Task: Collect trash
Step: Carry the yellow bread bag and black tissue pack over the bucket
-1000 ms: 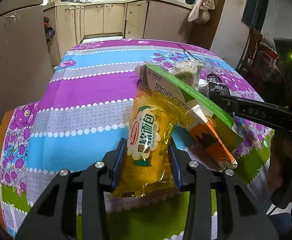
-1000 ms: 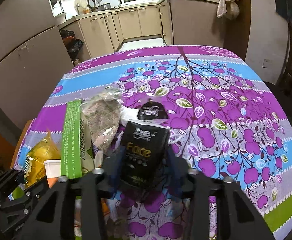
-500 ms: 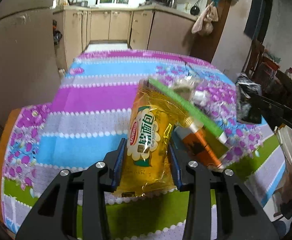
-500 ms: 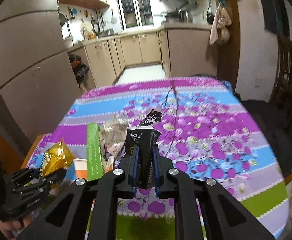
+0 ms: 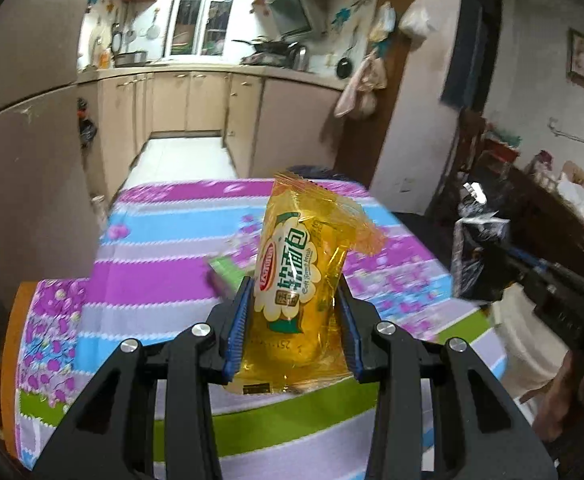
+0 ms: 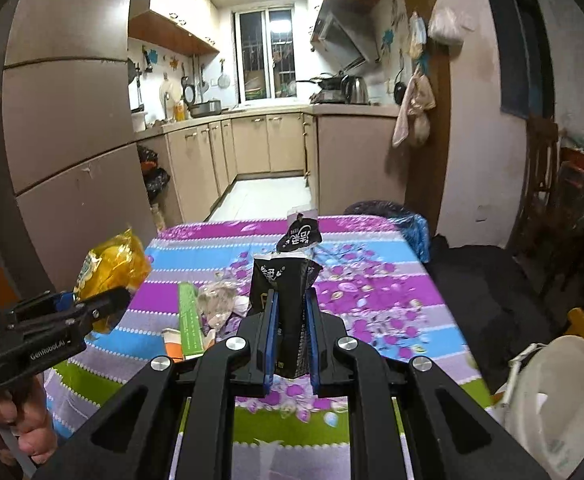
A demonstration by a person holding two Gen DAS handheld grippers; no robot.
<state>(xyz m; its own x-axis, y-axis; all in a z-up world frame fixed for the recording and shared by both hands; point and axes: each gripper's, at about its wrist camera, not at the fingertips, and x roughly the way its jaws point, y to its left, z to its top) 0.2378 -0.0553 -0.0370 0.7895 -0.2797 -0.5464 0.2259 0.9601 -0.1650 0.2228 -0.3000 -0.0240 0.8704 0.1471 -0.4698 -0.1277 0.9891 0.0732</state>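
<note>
Two wrappers (image 5: 296, 292) (image 6: 288, 304) seemingly between fingers (image 5: 234, 336).

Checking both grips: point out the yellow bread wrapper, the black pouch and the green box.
yellow bread wrapper (image 5: 292, 280), left wrist view, printed label.
black pouch (image 6: 288, 292), right wrist view, front face.
green box (image 6: 190, 320), right wrist view, green top.
</note>
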